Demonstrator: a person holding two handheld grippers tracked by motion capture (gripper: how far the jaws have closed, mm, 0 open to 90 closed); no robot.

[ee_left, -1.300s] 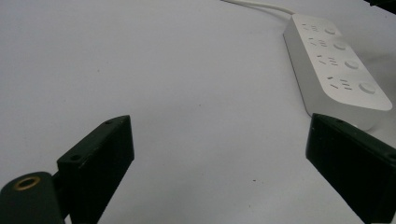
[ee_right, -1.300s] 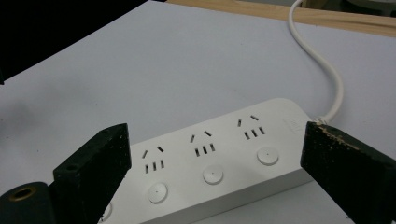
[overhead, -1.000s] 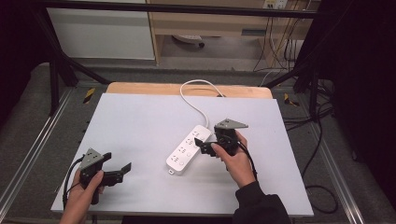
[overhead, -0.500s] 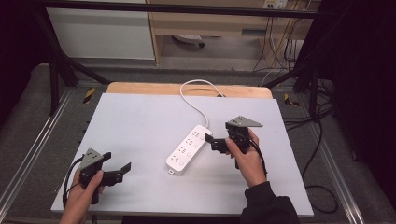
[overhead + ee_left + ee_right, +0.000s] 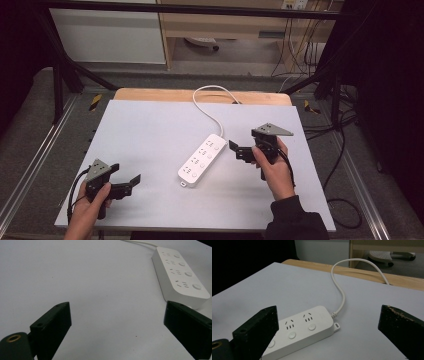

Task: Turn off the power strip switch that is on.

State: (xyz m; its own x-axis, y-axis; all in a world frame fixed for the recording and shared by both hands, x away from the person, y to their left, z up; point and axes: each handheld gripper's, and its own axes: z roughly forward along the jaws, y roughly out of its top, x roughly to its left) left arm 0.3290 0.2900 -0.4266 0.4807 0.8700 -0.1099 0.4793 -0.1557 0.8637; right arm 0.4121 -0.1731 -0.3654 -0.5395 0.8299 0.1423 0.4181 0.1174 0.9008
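A white power strip (image 5: 202, 159) lies slanted at the middle of the pale table top (image 5: 150, 130). Its white cable (image 5: 210, 105) loops back over the far edge. My right gripper (image 5: 239, 150) is held just right of the strip, open and empty, jaws pointing left at it. In the right gripper view the strip (image 5: 299, 330) sits low between the wide-apart jaws, the cable (image 5: 340, 287) curving away behind. Near the front left corner my left gripper (image 5: 125, 175) is open and empty. In the left gripper view the strip (image 5: 181, 277) lies ahead to the right.
A wooden strip (image 5: 150, 95) edges the table's far side. Beyond it stand a white cabinet (image 5: 107, 32) and a low shelf. Dark frame legs and loose cables (image 5: 345, 150) lie on the floor at the right.
My right gripper has drawn back to the right, away from the power strip's side. The left gripper and the strip have stayed put.
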